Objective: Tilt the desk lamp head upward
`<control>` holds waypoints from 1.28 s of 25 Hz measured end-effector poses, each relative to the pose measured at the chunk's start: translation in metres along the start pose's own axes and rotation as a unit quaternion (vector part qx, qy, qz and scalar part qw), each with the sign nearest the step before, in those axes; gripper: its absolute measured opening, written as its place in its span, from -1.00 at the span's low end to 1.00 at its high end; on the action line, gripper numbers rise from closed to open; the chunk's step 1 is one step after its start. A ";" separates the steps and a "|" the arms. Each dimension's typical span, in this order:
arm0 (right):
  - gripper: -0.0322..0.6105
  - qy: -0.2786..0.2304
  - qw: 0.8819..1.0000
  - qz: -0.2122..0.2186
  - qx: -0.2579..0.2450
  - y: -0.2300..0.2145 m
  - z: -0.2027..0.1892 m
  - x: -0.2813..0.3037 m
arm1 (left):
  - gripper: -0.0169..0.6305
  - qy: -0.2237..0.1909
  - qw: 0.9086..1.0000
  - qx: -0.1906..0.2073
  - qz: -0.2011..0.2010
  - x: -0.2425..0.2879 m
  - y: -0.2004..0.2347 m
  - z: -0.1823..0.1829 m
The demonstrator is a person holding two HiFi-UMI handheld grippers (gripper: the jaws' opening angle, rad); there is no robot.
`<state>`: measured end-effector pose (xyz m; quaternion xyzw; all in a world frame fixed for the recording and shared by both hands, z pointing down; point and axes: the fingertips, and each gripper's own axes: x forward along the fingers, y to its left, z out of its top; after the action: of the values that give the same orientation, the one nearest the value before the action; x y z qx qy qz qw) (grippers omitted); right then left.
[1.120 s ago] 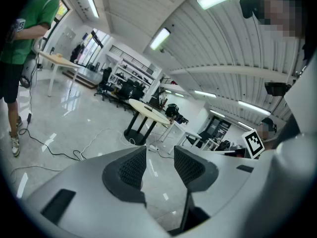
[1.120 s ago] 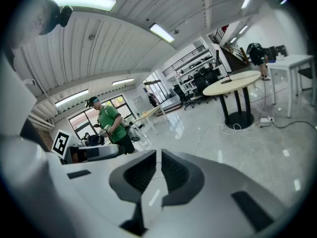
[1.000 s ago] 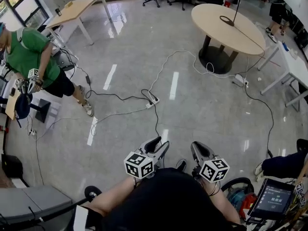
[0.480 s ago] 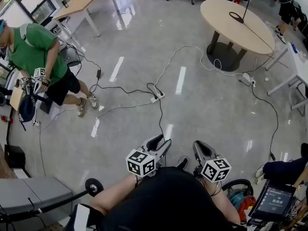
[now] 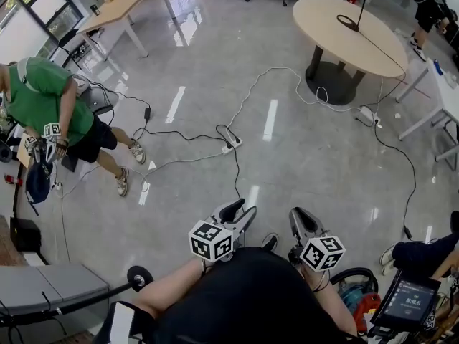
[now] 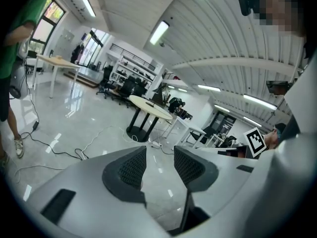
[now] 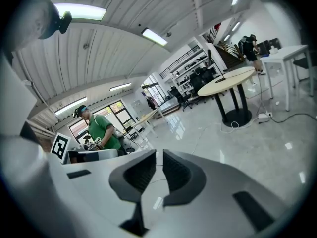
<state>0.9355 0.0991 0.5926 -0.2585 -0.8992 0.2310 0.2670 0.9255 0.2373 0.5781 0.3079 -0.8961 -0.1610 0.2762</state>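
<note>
The desk lamp, a thin black stem with a ring-shaped head, stands on the round beige table far off at the upper right. Both grippers are held close to my body at the bottom of the head view, far from the lamp. My left gripper points across the floor with a small gap between its jaws and nothing in it. My right gripper has its jaws almost together, with only a thin slit and nothing held. The round table shows far ahead in the right gripper view.
Cables and a power strip lie across the glossy floor between me and the round table. A person in a green shirt stands at the left holding grippers. A long table is at the back left, a white desk at the right, a tablet at the bottom right.
The person in green has stepped a little along the left side and the head view has shifted slightly. Both grippers stay in about the same place near my body.
</note>
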 end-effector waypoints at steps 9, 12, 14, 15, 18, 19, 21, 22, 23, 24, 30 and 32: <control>-0.80 -0.012 1.000 0.022 -0.011 -0.020 0.007 -0.020 | -0.38 -0.004 1.000 0.021 0.015 0.014 -0.035 -0.008; -0.80 -0.007 0.999 0.030 -0.017 -0.023 0.007 -0.022 | -0.38 -0.006 1.000 0.008 0.026 0.016 -0.036 -0.011; -0.80 -0.007 0.999 0.032 -0.024 -0.024 0.008 -0.022 | -0.38 -0.006 0.999 0.005 0.031 0.016 -0.035 -0.012; -0.80 -0.006 0.999 0.032 -0.025 -0.024 0.009 -0.022 | -0.38 -0.005 0.999 0.005 0.032 0.017 -0.035 -0.012; -0.80 -0.001 0.999 0.033 -0.020 -0.028 0.009 -0.015 | -0.38 -0.002 0.999 0.003 0.036 0.019 -0.031 -0.010; -0.80 0.001 0.999 0.034 -0.018 -0.030 0.010 -0.012 | -0.38 -0.002 0.999 0.003 0.038 0.021 -0.028 -0.008; -0.80 0.003 0.999 0.035 -0.019 -0.032 0.012 -0.003 | -0.38 -0.002 0.999 0.003 0.040 0.027 -0.021 -0.004; -0.80 0.004 0.999 0.034 -0.020 -0.034 0.014 0.001 | -0.38 -0.001 0.999 0.003 0.039 0.030 -0.017 -0.002; -0.80 0.005 0.999 0.031 -0.022 -0.036 0.016 0.005 | -0.38 0.000 0.999 0.001 0.037 0.033 -0.013 0.000; -0.80 0.007 0.999 0.026 -0.024 -0.040 0.019 0.009 | -0.38 0.001 0.999 -0.003 0.035 0.039 -0.008 0.001; -0.80 -0.007 0.999 -0.025 -0.025 -0.075 0.061 0.039 | -0.38 -0.004 1.000 -0.027 0.010 0.089 0.024 0.032; -0.80 -0.003 0.999 -0.033 -0.021 -0.081 0.074 0.057 | -0.38 -0.006 1.000 -0.030 0.001 0.104 0.036 0.047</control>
<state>0.8224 0.0500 0.6026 -0.2337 -0.9126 0.2038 0.2664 0.8131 0.2036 0.5981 0.2972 -0.8929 -0.1893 0.2803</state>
